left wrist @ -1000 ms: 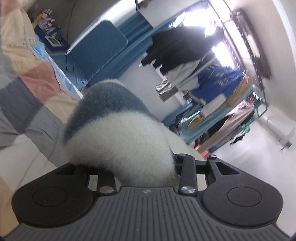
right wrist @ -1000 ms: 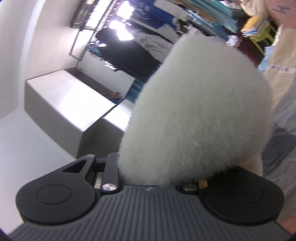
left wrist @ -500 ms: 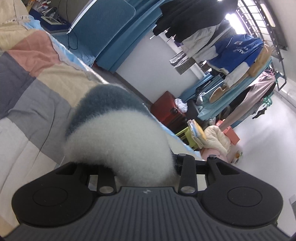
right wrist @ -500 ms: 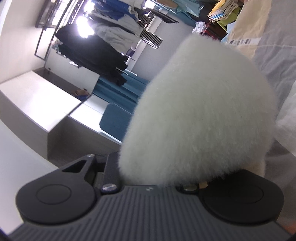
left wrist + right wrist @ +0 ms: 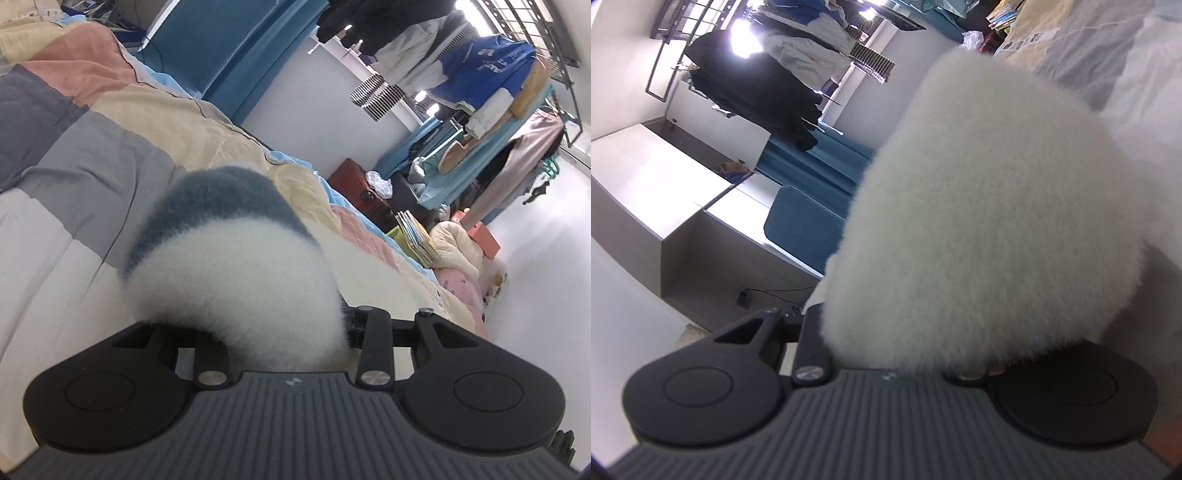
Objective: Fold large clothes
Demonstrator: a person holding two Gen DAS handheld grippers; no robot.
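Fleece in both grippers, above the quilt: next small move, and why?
Probably lower both a little further until the fleece lies on the quilt, then let go. Each gripper is shut on a bunched fold (left, right), and the quilt is close beneath in both views, so little drop seems left.

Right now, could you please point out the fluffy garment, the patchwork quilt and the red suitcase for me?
fluffy garment [image 5: 236, 273]: left wrist view, white pile below its grey band.
patchwork quilt [image 5: 92, 166]: left wrist view, a grey patch.
red suitcase [image 5: 354, 186]: left wrist view, its front face.
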